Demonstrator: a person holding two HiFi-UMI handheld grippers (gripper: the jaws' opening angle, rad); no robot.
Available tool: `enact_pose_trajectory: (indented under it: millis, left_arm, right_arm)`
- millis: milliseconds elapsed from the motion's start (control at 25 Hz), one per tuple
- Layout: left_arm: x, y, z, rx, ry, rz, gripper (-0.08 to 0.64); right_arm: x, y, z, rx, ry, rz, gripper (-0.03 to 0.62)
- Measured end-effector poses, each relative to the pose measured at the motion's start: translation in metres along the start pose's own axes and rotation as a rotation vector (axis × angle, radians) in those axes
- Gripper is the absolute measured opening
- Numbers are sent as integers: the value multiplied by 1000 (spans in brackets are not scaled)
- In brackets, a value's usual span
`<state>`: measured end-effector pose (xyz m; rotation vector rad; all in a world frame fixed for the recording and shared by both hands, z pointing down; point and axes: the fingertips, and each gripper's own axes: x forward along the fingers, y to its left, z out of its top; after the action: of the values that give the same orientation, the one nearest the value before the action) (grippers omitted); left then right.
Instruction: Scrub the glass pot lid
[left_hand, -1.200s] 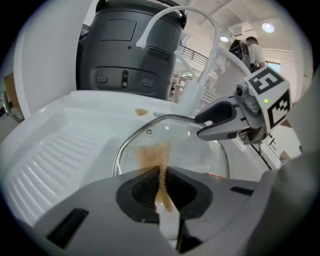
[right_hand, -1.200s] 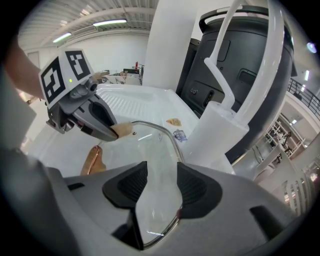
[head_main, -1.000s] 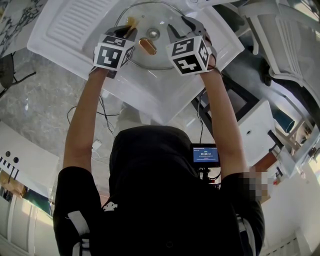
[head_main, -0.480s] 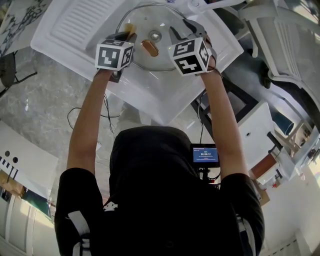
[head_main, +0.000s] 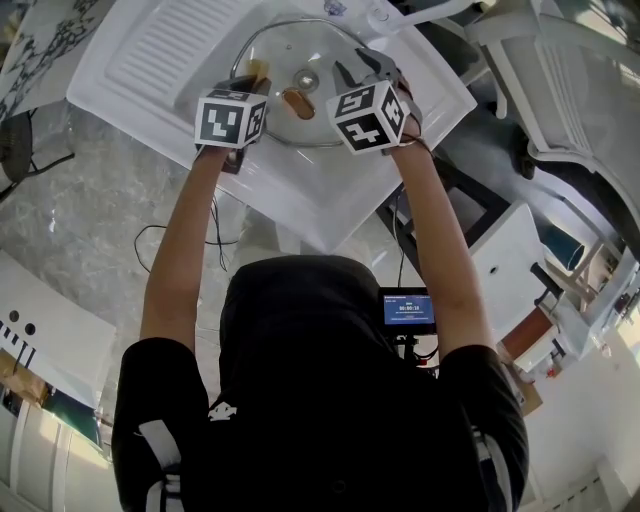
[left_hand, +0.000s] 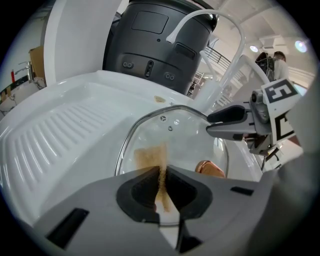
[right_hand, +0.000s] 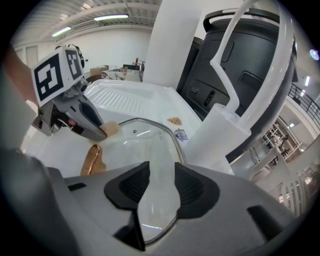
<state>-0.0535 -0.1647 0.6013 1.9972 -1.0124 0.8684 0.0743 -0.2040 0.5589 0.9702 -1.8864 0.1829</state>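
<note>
- Sink (head_main: 300, 195): white, with a ribbed drainboard (left_hand: 55, 135) on its left. The basin holds the glass pot lid (left_hand: 185, 137), which lies dome up.
- Faucet (right_hand: 240, 75): a white arched spout that rises just beyond the lid's far right rim, close beside the right gripper (right_hand: 161, 175).
- Dark grey bin (left_hand: 160, 45): stands behind the sink and touches nothing in it.
- Copper handle (left_hand: 210, 169): sits on the near part of the lid, between the two grippers.
- Left gripper (left_hand: 162, 172): jaws closed on a thin brown scrub pad (left_hand: 150, 157). The pad's free end lies on the left part of the glass.
- Right gripper: jaws apart, and they have just been closing. The lid's right rim and a strip of glass show in the gap, and neither pad is seen to press on them.
- Relation: the grippers work opposite sides of the lid, well apart, and both point steeply down.
</note>
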Motion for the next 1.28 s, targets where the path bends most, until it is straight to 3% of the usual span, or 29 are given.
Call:
enact_pose_trajectory:
  millis: [240, 440, 680, 1000, 1280]
  left_arm:
    - [-13, -6, 6, 35, -17, 4, 17]
    - [-32, -20, 13, 45, -50, -2, 17]
    - [-63, -32, 12, 81, -67, 2, 17]
    - [-107, -44, 13, 147, -125, -15, 17]
    - [-157, -67, 23, 212, -218, -34, 17]
  right_arm:
    - [-1, 1, 0, 7, 7, -15, 119]
    - [-2, 5, -3, 25, 29, -32, 66]
    - [-19, 24, -14, 79, 103, 50, 18]
    - [-71, 39, -3, 135, 45, 41, 0]
    - [-136, 47, 23, 285, -90, 47, 0]
